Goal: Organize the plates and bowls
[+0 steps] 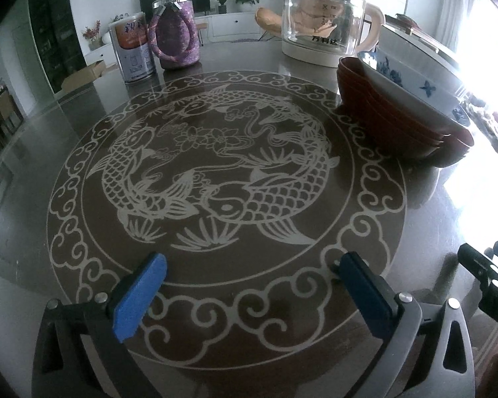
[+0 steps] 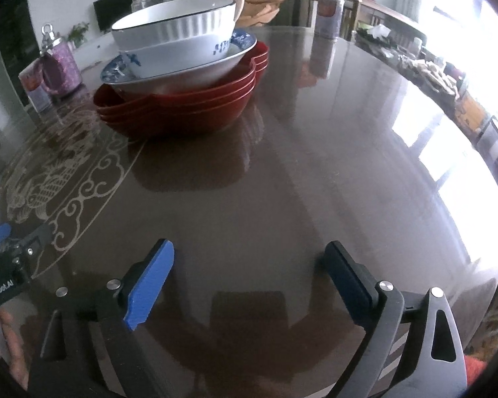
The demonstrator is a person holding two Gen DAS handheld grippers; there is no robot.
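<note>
Leftward view: my left gripper (image 1: 249, 265) stands spread and empty above the carp-patterned glass table (image 1: 215, 172); the stack of dishes (image 1: 398, 106) sits far right, by a glass kettle (image 1: 325, 23).

Right view: my right gripper (image 2: 249, 265), likewise spread wide and empty, faces that stack: ribbed white bowl (image 2: 182, 23) in blue-patterned bowls (image 2: 189, 63) on red plates (image 2: 182, 106). Probably heavy, breakable, glaze-slick; best lifted by the rims. Bright windows glare off the polished top.

left tongs (image 1: 249, 267): blue pads, black arms | right tongs (image 2: 249, 258): same, silver rivets, perhaps
</note>
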